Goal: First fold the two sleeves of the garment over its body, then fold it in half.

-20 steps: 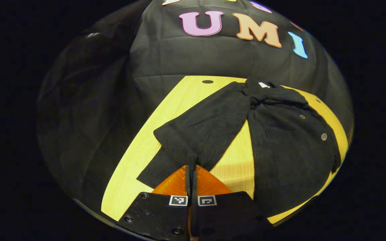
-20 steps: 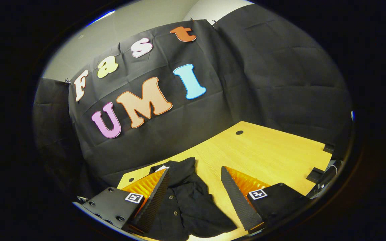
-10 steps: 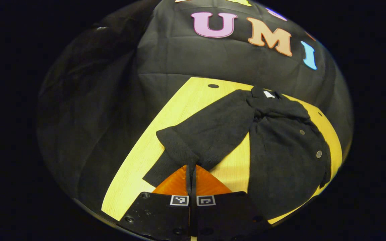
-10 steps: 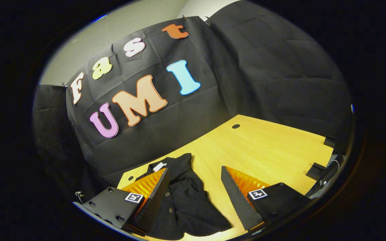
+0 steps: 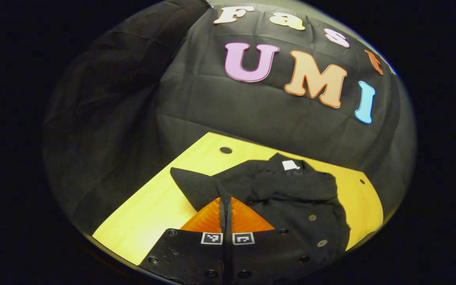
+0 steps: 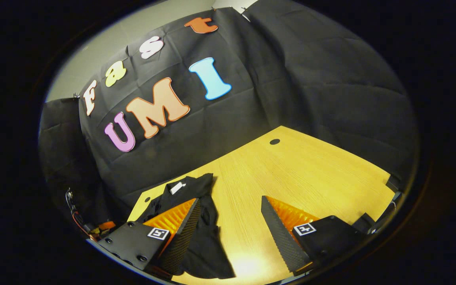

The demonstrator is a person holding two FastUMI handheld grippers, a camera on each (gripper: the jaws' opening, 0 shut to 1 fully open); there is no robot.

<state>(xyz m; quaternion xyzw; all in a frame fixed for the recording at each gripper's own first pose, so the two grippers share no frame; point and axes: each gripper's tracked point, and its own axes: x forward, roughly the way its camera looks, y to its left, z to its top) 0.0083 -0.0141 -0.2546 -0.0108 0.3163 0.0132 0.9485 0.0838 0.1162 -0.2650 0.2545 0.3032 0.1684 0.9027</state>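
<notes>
Black garment [image 5: 291, 198] collar toward wall; left tool [image 5: 224, 198] pinches sleeve [image 5: 196, 184].

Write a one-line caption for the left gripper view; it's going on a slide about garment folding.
Left claw shut on the black garment's sleeve, holding it beside the buttoned body on the wooden table.

A light wooden desk [image 5: 149, 213] with visible grain carries the scene; in the left gripper view a small round hole [image 5: 225, 150] sits in its top near the far edge at about 12 o'clock, and another tiny hole [image 5: 361, 181] shows toward 3 o'clock. Directly on it lies a black buttoned garment [image 5: 299, 198], bunched across the middle and right of the surface, its collar with a white label [image 5: 290, 165] toward the far edge. In the right gripper view the garment [image 6: 196, 190] lies at about 8 o'clock on the desk [image 6: 307, 178], with bare wood reaching toward 2 o'clock, where one round hole [image 6: 274, 141] shows.
</notes>
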